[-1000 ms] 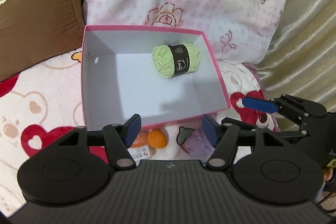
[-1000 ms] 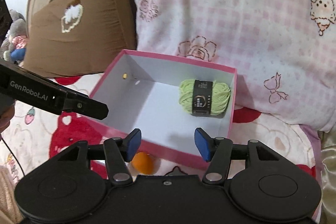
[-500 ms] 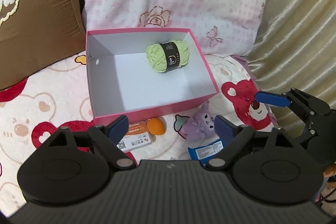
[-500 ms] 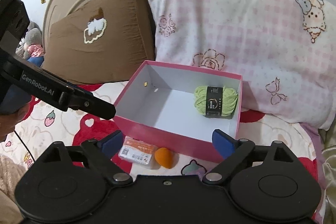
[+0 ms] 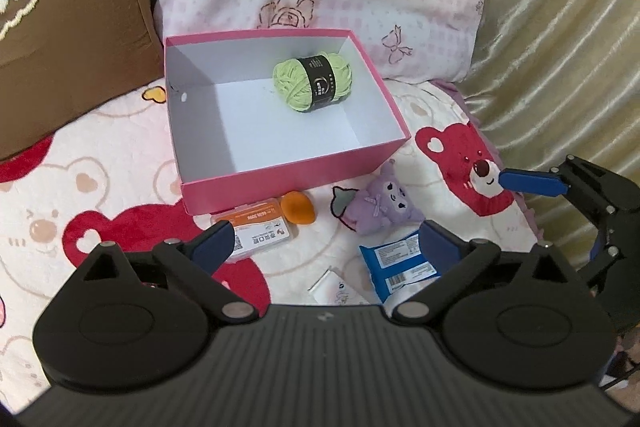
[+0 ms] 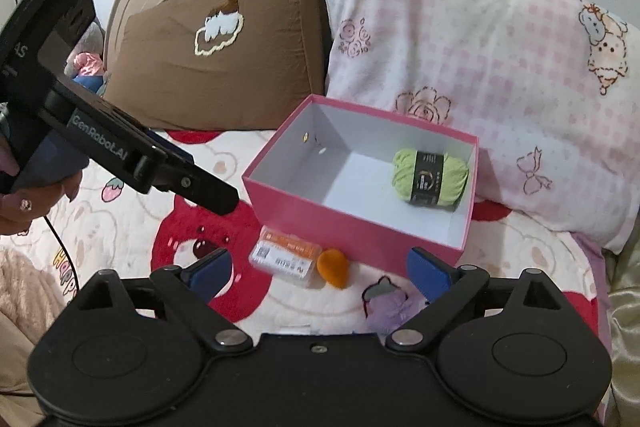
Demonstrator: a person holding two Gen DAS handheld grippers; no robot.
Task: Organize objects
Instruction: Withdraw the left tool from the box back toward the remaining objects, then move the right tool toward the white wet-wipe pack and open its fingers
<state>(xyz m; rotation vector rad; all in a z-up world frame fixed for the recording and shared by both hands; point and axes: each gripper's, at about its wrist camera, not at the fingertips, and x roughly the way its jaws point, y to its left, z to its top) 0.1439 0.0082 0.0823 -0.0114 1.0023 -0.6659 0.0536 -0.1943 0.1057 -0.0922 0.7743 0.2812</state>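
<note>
A pink box (image 5: 304,177) (image 6: 352,231) with a white inside sits on the bed and holds a green yarn ball (image 5: 314,81) (image 6: 430,177). In front of it lie an orange-labelled clear case (image 5: 260,225) (image 6: 286,259), an orange sponge (image 5: 298,207) (image 6: 335,267), a purple plush toy (image 5: 378,205) (image 6: 394,309), a blue packet (image 5: 400,261) and a small white tube (image 5: 334,285). My left gripper (image 5: 326,247) is open and empty above these items. My right gripper (image 6: 318,269) is open and empty, held back from the box.
A brown pillow (image 6: 224,55) and a pink checked pillow (image 6: 480,67) lean behind the box. A gold curtain (image 5: 568,27) hangs at the right. The bed has a bear-print blanket (image 5: 100,179). The other gripper shows at each view's edge.
Both grippers have pulled back and up from the box and their jaws have opened wider. More items in front of the box have come into view.
</note>
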